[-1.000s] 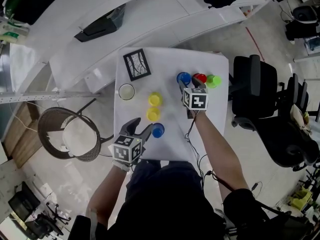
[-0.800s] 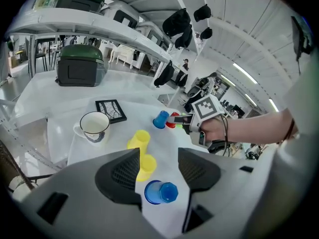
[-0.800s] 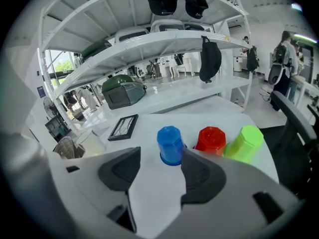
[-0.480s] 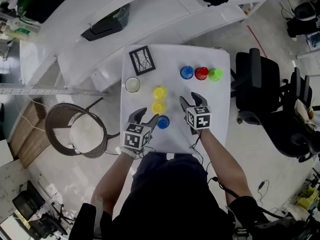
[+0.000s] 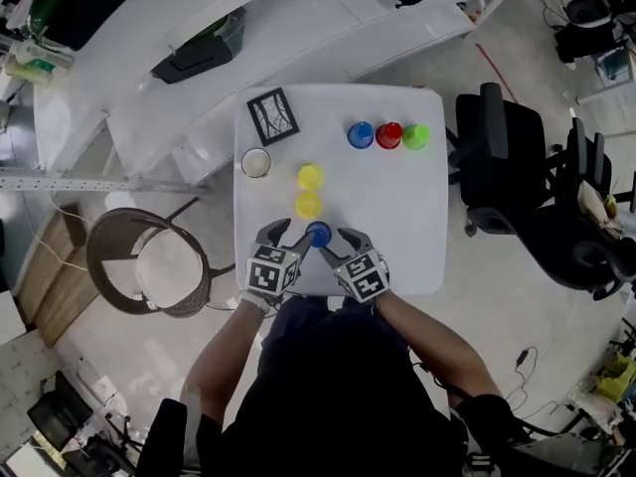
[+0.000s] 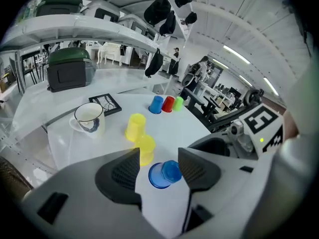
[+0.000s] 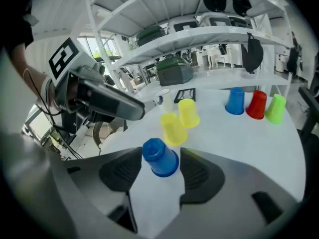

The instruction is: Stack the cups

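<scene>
A blue cup (image 5: 317, 234) near the table's front edge seems to lie tipped on its side; it also shows as the blue cup (image 6: 162, 174) and the blue cup (image 7: 160, 158). My left gripper (image 5: 286, 233) stands open just left of it. My right gripper (image 5: 341, 242) stands open just right of it. In both gripper views the cup sits just beyond the fingertips, untouched. Two yellow cups (image 5: 309, 191) stand upside down behind it. A second blue cup (image 5: 361, 134), a red cup (image 5: 389, 135) and a green cup (image 5: 415, 136) stand in a row at the far right.
A white mug (image 5: 255, 162) and a framed picture (image 5: 272, 115) occupy the far left of the white table (image 5: 397, 227). A wicker stool (image 5: 139, 264) stands left of the table, black office chairs (image 5: 497, 167) right of it, and white shelves (image 5: 298, 28) behind.
My right gripper has drawn back from the blue, red and green row to the front edge, beside the near blue cup. The left gripper has edged toward that cup.
</scene>
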Available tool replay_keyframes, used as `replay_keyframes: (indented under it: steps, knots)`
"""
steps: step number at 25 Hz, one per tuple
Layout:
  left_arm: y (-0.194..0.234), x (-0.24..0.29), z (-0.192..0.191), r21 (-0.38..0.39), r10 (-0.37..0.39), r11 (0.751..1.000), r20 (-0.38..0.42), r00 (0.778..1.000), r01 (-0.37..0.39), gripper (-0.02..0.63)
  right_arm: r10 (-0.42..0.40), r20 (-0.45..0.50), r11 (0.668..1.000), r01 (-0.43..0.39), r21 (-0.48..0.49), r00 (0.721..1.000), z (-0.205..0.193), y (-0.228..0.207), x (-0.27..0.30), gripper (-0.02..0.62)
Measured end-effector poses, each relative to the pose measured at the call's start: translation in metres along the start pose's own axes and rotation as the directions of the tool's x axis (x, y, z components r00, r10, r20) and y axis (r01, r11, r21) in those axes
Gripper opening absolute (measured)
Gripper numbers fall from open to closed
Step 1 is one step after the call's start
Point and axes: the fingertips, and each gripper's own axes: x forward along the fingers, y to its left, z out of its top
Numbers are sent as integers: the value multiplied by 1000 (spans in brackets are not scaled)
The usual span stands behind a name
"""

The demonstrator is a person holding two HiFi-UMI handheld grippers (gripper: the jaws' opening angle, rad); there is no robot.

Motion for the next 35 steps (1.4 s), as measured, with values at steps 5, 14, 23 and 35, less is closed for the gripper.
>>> replay_keyframes:
  steps: [5, 14, 23, 35]
  knots:
    - [9, -12, -7, 7, 2, 1000, -4, 1000, -2, 238, -6, -40, 1000, 6, -20, 999, -2, 17, 22, 250]
    - [18, -12, -18, 31, -34, 999, -36, 999, 35, 238, -48, -76, 996, 53, 72, 996, -13, 9, 33, 222]
    - [-3, -1, 15, 95, -82, 992, -20, 996, 83, 238, -214, 15, 945, 203, 256, 977, 2, -72, -24, 219]
    - [-28, 14, 43, 44, -50, 998, 24, 998, 49, 238, -372, 80, 868, 316, 384, 925, 50, -219, -91, 218]
